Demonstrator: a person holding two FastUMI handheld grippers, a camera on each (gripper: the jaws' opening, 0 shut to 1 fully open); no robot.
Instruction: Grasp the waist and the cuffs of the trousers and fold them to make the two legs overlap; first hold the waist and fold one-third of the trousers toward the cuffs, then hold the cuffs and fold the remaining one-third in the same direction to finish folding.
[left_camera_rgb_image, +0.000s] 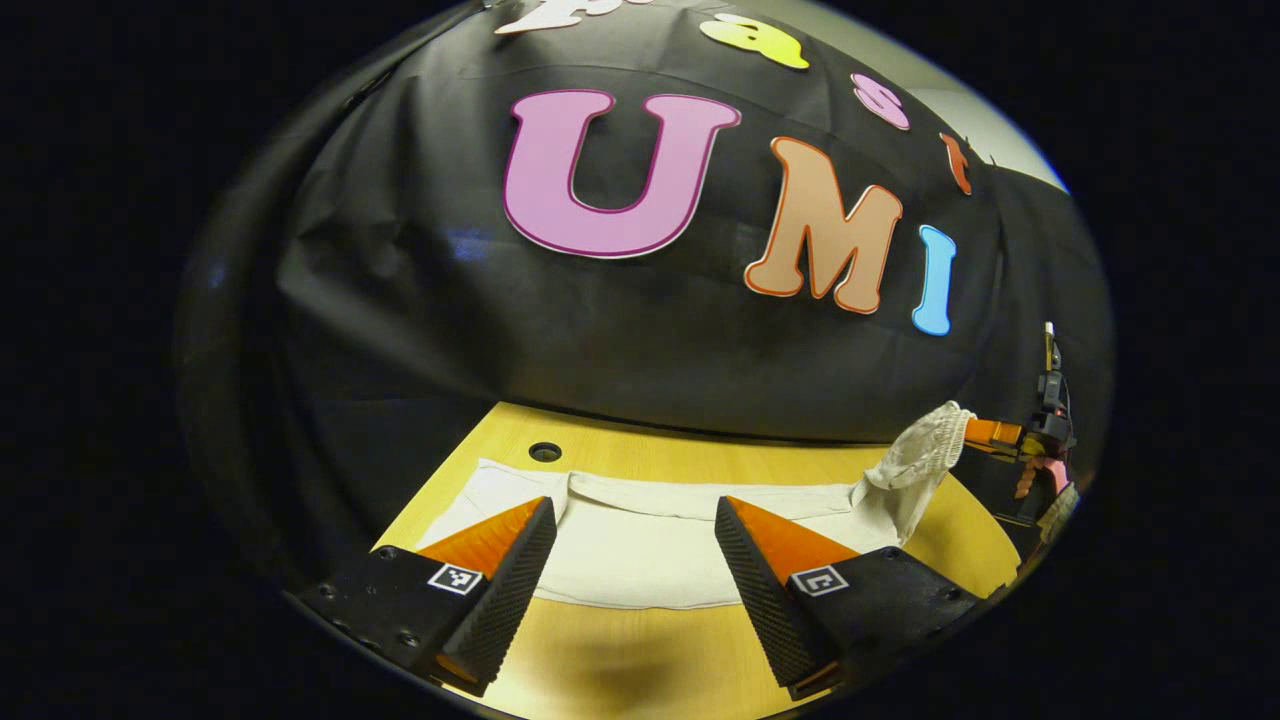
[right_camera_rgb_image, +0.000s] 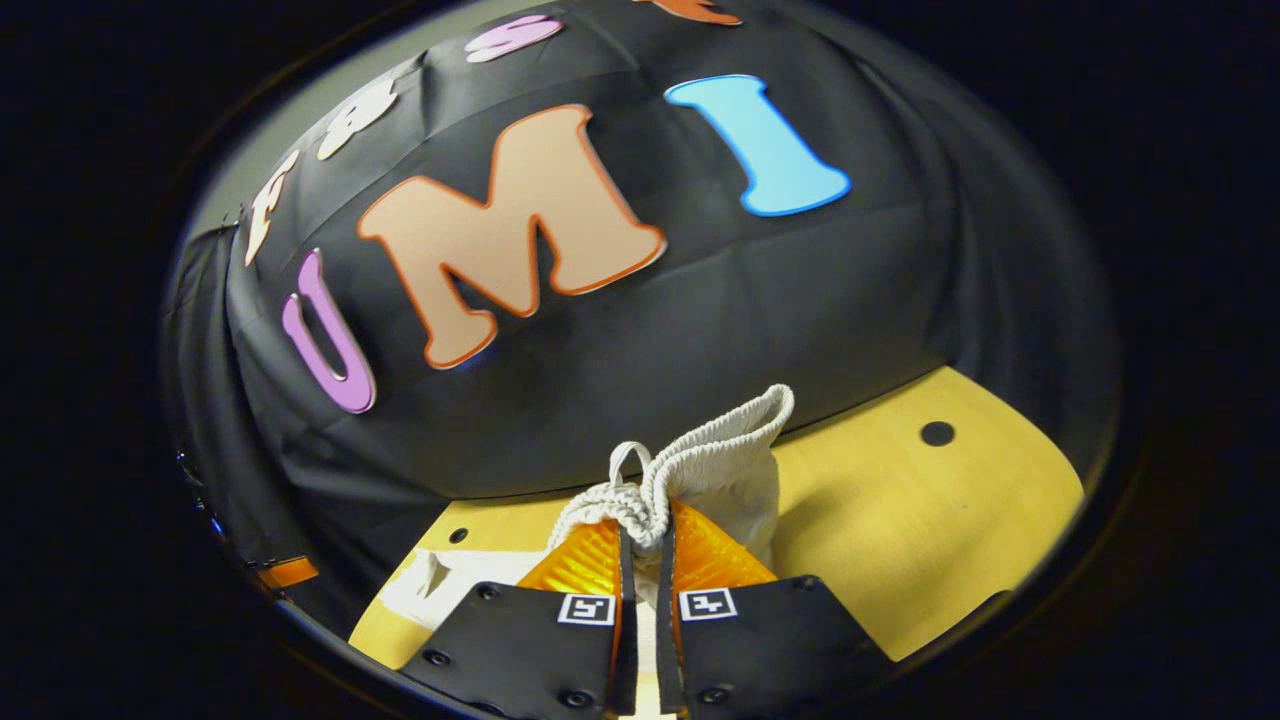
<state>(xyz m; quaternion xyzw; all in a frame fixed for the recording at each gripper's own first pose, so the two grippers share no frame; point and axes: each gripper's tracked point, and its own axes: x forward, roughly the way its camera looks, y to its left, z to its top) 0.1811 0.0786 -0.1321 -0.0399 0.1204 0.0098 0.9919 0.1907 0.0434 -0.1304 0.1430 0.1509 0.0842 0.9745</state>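
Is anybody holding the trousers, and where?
Yes. The right gripper pinches the trousers at the waistband. The left gripper is open, holding nothing.

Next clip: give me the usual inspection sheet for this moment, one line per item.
Surface: wooden table with round holes, largely covered by cloth.
Job's things: white trousers spread flat; elastic waist lifted off the table.
Clutter: nothing seen.
Grippers: left gripper open, hovering over the trousers; right gripper shut on the waist.
Cables: nothing seen.
Surroundings: black cloth wall behind the table.
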